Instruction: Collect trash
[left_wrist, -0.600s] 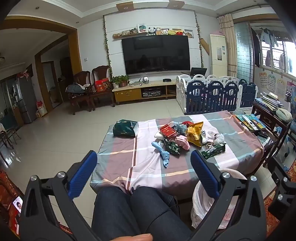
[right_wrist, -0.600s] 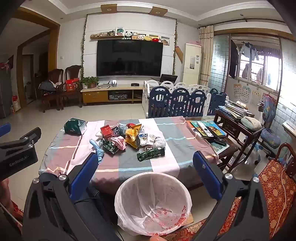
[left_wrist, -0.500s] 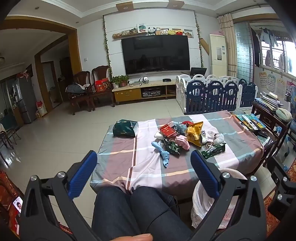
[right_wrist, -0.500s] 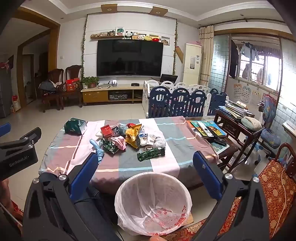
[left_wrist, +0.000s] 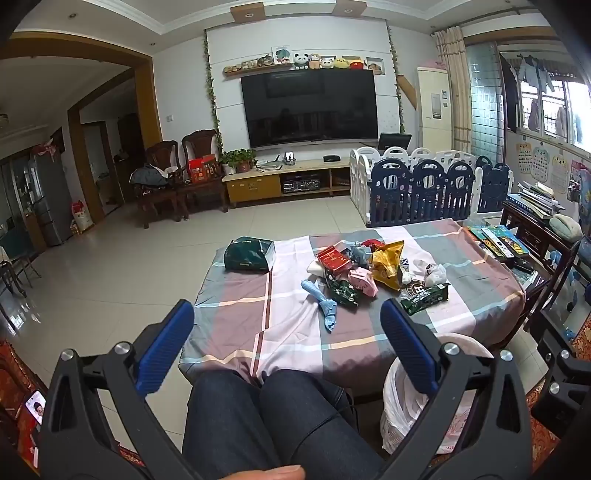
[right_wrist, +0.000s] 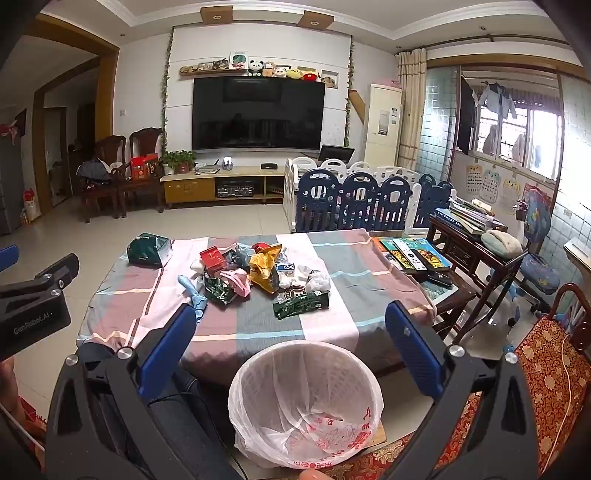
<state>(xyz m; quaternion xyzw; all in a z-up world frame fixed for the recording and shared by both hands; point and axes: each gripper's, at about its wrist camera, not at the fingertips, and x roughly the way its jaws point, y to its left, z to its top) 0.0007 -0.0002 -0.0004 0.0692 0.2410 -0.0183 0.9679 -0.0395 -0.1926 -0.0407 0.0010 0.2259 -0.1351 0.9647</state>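
Trash pile (left_wrist: 365, 273) sits mid-desk (left_wrist: 295, 332), well beyond both tongs.
Left tongs (left_wrist: 286, 332) and right tongs (right_wrist: 290, 332) spread wide, empty; bin (right_wrist: 306, 402) under the right.

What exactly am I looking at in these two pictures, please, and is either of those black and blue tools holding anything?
A seated person holds a two-fingered tool in each hand; each carries a camera looking along its fingers. One picture comes from the left gripper, the other from the right gripper. Both have their jaws wide open and hold nothing. Ahead, a table with a checked cloth carries a pile of wrappers and a dark green pouch. A bag-lined bin stands on the floor below.
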